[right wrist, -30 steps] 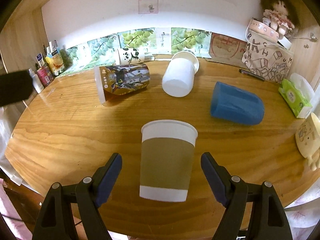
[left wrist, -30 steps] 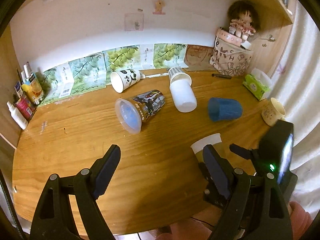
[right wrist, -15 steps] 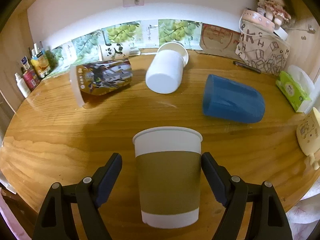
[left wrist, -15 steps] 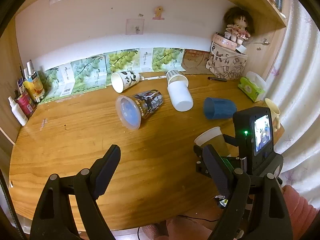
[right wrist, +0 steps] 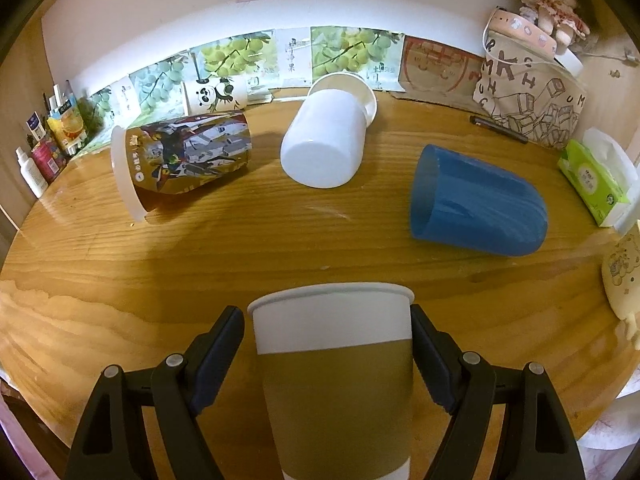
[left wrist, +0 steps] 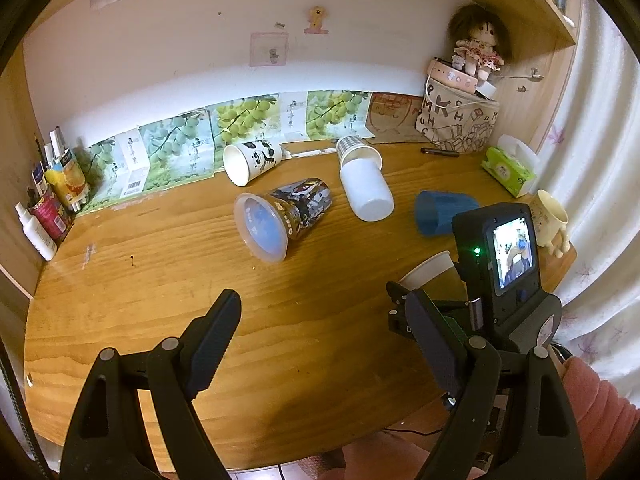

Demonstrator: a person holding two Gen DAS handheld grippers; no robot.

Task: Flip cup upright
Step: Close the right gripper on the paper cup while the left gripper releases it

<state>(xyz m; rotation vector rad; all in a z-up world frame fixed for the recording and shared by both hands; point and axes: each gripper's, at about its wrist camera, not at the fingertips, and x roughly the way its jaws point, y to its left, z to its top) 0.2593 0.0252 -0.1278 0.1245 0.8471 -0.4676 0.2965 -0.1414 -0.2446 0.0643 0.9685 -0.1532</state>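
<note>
Table edge: the wooden table (right wrist: 120,280) has a rounded near rim that runs just under both tools; a wall backs it and a curtain (left wrist: 600,160) hangs along its right side.
Open room: bare wood lies in front of the left tool (left wrist: 320,328), out to the printed cup (left wrist: 288,216) lying on its side; bottles (left wrist: 44,208) crowd the far left corner.
Crowded part: the white cup (right wrist: 324,140), blue cup (right wrist: 476,204) and panda cup (right wrist: 214,94) all lie on their sides farther back, apart from one another; a tissue pack (right wrist: 596,180) and a tote bag (right wrist: 528,96) sit at the right.
Left tool: fingers spread wide, nothing between them, held low above the near rim.
Right tool: right tool (right wrist: 328,344) reaches in from the near rim, fingers (right wrist: 218,344) on either side of the paper cup (right wrist: 332,356), close against its walls; whether they press it, I cannot tell.
Paper cup: white with a brown sleeve, rim pointing toward the far wall, near the table's front right.
</note>
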